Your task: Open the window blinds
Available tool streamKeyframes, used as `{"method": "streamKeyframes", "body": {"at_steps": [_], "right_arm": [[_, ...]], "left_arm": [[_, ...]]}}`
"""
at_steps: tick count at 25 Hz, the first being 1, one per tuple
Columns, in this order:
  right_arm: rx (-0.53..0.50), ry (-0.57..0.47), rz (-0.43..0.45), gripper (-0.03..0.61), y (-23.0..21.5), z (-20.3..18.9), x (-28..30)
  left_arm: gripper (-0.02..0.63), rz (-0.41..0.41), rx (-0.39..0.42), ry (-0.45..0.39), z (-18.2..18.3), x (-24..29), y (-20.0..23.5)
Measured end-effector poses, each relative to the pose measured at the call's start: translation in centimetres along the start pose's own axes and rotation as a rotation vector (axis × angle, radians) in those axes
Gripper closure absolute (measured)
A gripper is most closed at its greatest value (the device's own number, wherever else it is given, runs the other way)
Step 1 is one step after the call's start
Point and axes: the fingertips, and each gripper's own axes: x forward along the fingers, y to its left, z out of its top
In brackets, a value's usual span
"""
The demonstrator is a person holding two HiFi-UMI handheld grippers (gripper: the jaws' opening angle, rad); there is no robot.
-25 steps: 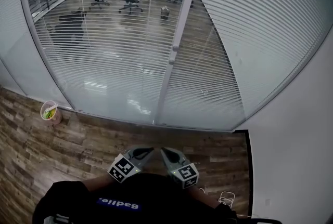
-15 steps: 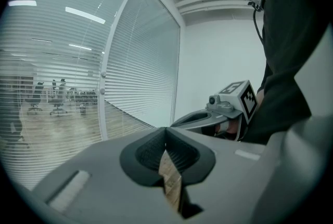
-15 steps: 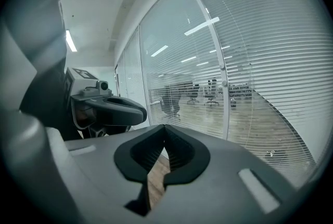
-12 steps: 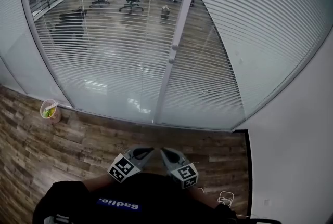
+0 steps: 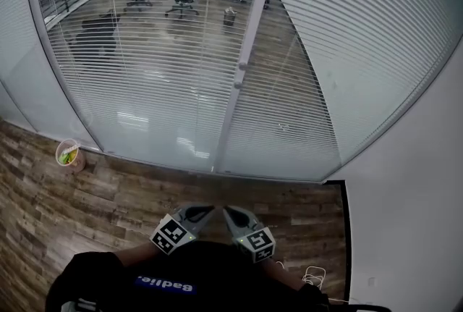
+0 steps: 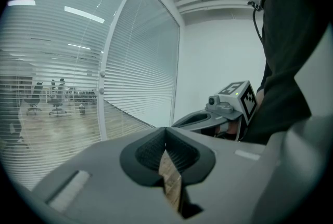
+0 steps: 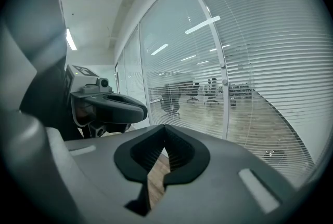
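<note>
White slatted blinds point(image 5: 166, 64) hang behind a glass wall, either side of a white upright post point(image 5: 249, 43). Two small knobs point(image 5: 239, 76) sit on that post. The left panel's slats let an office with chairs show through; the right panel point(image 5: 362, 35) looks more closed. Low in the head view, close to the person's body and well back from the glass, my left gripper point(image 5: 210, 210) and right gripper point(image 5: 226, 210) rest side by side. Both are shut with nothing in them. The left gripper view shows my left gripper point(image 6: 166, 132) beside the blinds point(image 6: 140, 82). My right gripper point(image 7: 165, 128) faces the post point(image 7: 221, 62).
A wood-patterned floor point(image 5: 108, 195) runs between me and the glass. A cup with green contents point(image 5: 69, 155) stands on it at the left by the glass. A plain white wall point(image 5: 412, 202) closes the right side, with a small white cable point(image 5: 315, 276) at its foot.
</note>
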Motion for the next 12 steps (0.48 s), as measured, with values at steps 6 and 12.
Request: {"method": "streamKeyframes", "body": {"at_steps": [6, 12], "right_arm": [[0.008, 0.011, 0.000, 0.577, 0.22, 0.39, -0.03], [0.007, 0.012, 0.000, 0.577, 0.12, 0.27, -0.02]], "left_arm": [[0.614, -0.002, 0.002, 0.000, 0.05, 0.03, 0.03], [0.614, -0.002, 0.003, -0.001, 0.05, 0.09, 0.02]]}}
